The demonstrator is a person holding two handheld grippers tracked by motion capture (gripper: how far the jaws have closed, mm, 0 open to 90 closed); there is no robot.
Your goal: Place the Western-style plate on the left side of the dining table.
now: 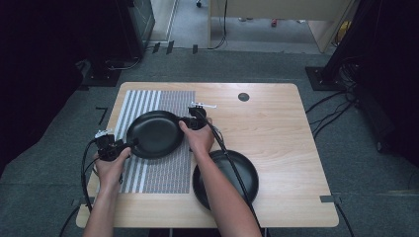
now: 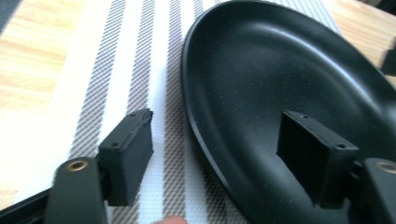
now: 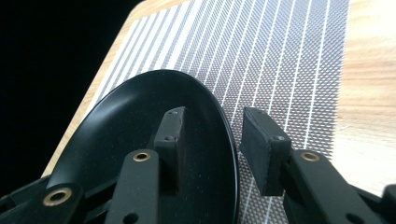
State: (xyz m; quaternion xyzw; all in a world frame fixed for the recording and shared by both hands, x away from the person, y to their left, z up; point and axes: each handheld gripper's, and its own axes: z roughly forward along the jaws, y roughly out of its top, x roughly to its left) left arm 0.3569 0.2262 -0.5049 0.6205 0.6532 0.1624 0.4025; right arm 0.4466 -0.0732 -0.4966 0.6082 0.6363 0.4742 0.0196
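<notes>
Light wooden surface (image 1: 276, 123) – rounded corners, small dark round grommet (image 1: 243, 97) at far centre, grey-and-white striped placemat (image 1: 163, 173) on left, black plate (image 1: 247, 173) near right of the mat.

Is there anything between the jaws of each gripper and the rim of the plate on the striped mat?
Nothing visible. The left gripper and the right gripper each have open jaws straddling the rim of the plate, one jaw inside it and one outside over the mat. A second plate lies apart.

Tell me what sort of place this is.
Probably a lab or workshop set up for recording, not a home kitchen. A lone wooden table stands on grey carpet with loose cables across the floor, and only a striped placemat and two black plates are laid out.
</notes>
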